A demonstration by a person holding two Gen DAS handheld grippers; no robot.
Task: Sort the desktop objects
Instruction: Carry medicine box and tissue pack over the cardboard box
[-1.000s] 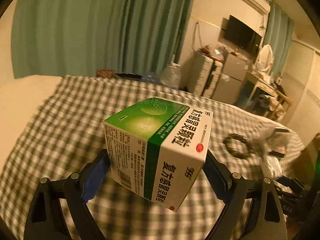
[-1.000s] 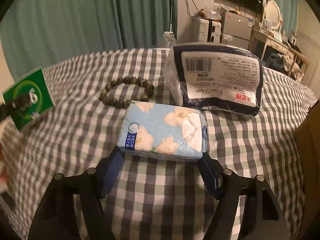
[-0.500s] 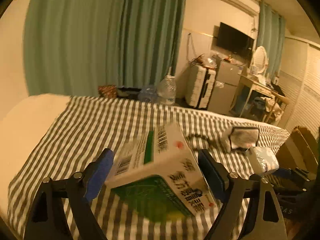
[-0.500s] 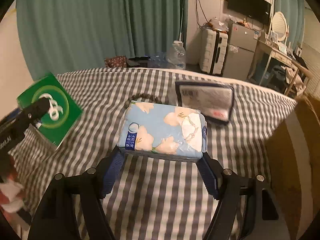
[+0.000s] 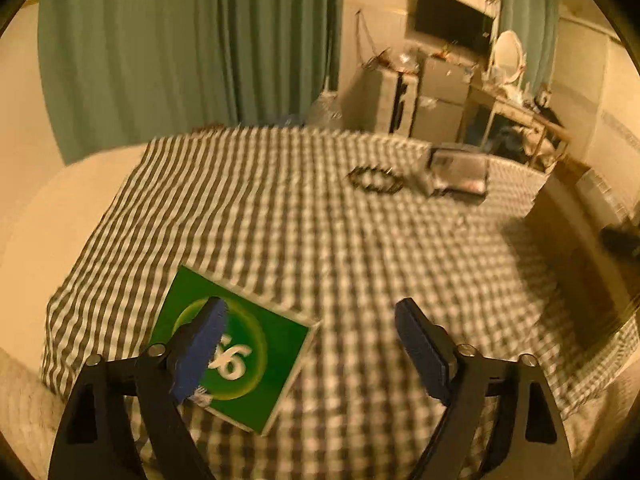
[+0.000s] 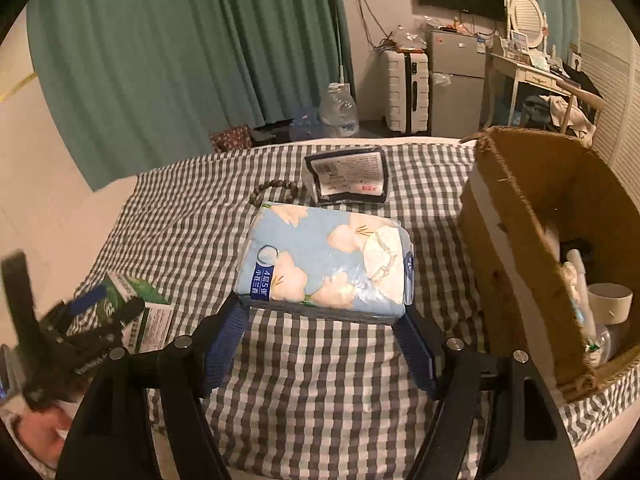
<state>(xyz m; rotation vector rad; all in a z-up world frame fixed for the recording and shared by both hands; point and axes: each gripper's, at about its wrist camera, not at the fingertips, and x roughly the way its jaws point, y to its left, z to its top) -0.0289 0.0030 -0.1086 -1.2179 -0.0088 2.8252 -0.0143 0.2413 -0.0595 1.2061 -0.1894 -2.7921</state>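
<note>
Sorting looks partway done, with a cardboard box (image 6: 532, 248) at 3 o'clock in the right wrist view already holding a white cup and other odds and ends. The right gripper (image 6: 320, 344) is clamped on a floral tissue pack (image 6: 324, 260), its blue pads pressed to the pack's two near corners and the pack carried above the checked cloth of the table (image 6: 320, 380). The left gripper (image 5: 308, 344) stands wide with nothing between its jaws; the green medicine box (image 5: 236, 360) sits on the cloth at 7 o'clock of the left wrist view, one pad in front of it, though motion blur leaves it unclear whether that pad touches it. Farther off, at 12 o'clock in the right wrist view, a bead bracelet (image 6: 276, 192) lies just beside a dark-edged plastic packet (image 6: 348, 176), both apparently unsorted. To finish the step in hand well, the pack probably wants carrying toward 3 o'clock, high enough to clear the box's ragged near wall, then lowering into a free space rather than onto the cup before the jaws part. The pack is soft and held only by its near end, so a level, unhurried swing should keep it from drooping or slipping out. The left gripper would do well to stay clear of that path.
</note>
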